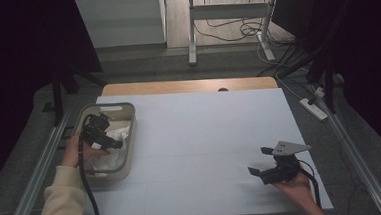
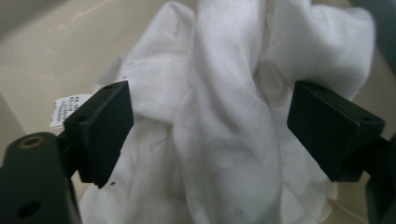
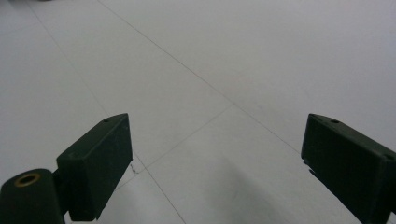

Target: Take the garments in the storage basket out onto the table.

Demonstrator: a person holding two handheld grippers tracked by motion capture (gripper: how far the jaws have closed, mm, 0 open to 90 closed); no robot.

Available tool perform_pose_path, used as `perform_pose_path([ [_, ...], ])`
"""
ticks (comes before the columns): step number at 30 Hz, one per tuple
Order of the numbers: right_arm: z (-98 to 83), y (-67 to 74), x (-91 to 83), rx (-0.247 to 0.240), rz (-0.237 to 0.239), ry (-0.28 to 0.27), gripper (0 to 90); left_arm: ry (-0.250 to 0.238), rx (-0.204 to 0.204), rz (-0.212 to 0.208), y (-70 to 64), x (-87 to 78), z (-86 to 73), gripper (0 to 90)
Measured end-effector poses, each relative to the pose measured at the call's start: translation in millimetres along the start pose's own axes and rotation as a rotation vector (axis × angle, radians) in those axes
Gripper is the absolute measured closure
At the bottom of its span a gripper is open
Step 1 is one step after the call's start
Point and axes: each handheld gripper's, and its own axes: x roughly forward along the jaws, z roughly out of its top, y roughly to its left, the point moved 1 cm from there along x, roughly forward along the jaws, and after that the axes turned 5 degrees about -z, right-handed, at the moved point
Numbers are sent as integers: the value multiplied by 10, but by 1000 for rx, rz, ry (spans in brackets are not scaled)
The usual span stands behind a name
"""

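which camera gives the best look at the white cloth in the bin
The left gripper view: the white cloth lies bunched close up between open jaws, label visible. The high view shows it small, partly behind the left gripper.

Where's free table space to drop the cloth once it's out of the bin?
Most of the white table top is bare: the whole stretch from the bin rightward to the right gripper, plus the far half up to the wooden edge. Crowded only inside the bin, where the left gripper straddles the white cloth.
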Motion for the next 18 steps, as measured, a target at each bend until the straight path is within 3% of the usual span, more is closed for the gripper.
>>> perform_pose_path([
  [7, -2, -1, 2, 1, 1, 5, 87, 30, -13, -9, 39, 65, 20, 270],
  [12, -3, 2, 7, -2, 1, 7, 87, 48, -15, -48, 85, 107, 19, 367],
  [18, -4, -2, 7, 1, 0, 10, 87, 55, -27, -83, 114, 131, 3, 607],
])
